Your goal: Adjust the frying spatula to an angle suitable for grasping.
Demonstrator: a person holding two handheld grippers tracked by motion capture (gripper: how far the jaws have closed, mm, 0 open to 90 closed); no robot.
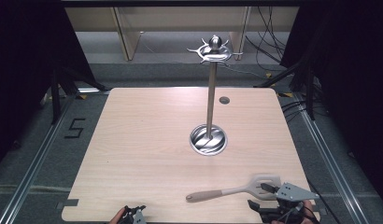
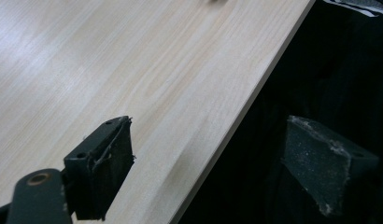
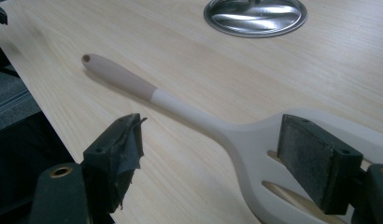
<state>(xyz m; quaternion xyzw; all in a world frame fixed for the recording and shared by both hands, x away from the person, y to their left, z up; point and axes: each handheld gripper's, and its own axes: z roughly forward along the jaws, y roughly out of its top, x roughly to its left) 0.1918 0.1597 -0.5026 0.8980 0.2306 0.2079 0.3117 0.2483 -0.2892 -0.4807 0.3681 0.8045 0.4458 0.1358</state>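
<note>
One slotted spatula (image 1: 236,188) lies flat on the wooden bench (image 1: 147,140) near its front edge, toward the right. Its long axis runs nearly across the bench in the high view, tilted a little: the tan handle end with its small hole points left and slightly toward the person, while the pale slotted blade lies at the right, a bit farther up. The right hand-held gripper (image 1: 269,195) sits at the blade end with its jaws spread wide; in the right gripper view (image 3: 213,154) one jaw stands over the blade's slotted part and the other over bare wood beside the neck, and neither pad presses on the spatula (image 3: 189,109). That closer view shows the handle's two tones and the hanging hole at its tip, which the high view leaves small and blurred. The left hand-held gripper (image 1: 133,215) is at the bench's front edge, well apart from the spatula; in the left gripper view (image 2: 217,158) its jaws are open with nothing between them, one over the wood and the other past the edge over darkness. The high view alone shows the whole metal stand (image 1: 211,93), its round base near the bench's middle, its pole upright and a hooked crown at the top; the right gripper view catches the base (image 3: 255,18) beyond the spatula.
</note>
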